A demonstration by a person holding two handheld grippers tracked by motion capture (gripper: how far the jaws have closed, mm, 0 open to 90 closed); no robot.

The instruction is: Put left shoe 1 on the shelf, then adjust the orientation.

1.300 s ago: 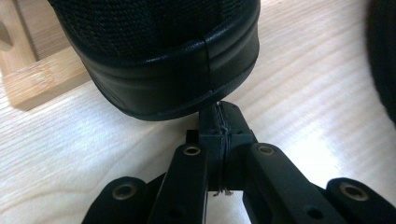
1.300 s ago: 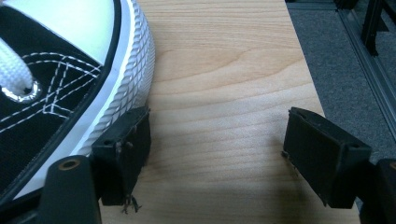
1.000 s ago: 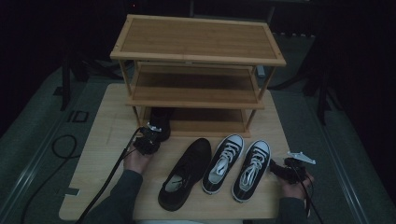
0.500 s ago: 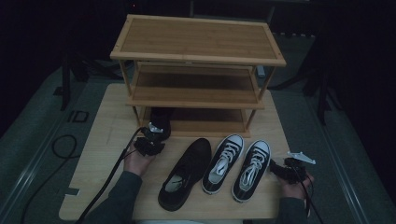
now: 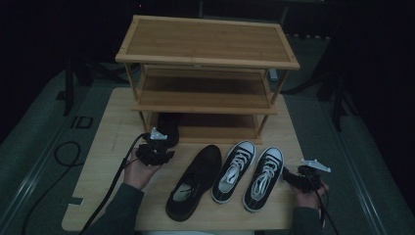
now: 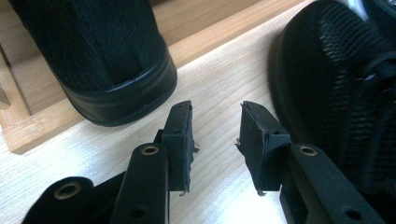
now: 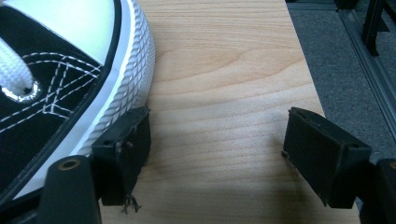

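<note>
A wooden shoe rack [image 5: 208, 58] stands at the back of the counter [image 5: 100, 147]. The job looks like putting shoes on the rack.

One black shoe [image 5: 169, 128] is already on the lowest shelf of the rack, at its left end, with its heel sticking out toward the person. So that part looks done.

Three shoes are left on the counter in front of the rack. The other black shoe [image 5: 193, 181] lies in front of the rack, a bit left of its middle. Two black and white sneakers sit side by side in front of the right half of the rack: the left sneaker [image 5: 234, 171] and the right sneaker [image 5: 263, 178].

The left gripper [image 5: 155, 152] is just in front of the rack's left end, close to the heel of the shoe on the shelf. In the left gripper view its jaws are apart with a gap between them, and nothing is in them. They point at the bare counter between the two black shoes.

The right gripper [image 5: 304, 177] is in front of the rack's right end, just beside the right sneaker. In the right gripper view its jaws are spread wide and hold nothing. One jaw is right next to the sneaker's white rubber edge, and may be touching it.

I think the second black shoe should go up next, then the two sneakers
</note>
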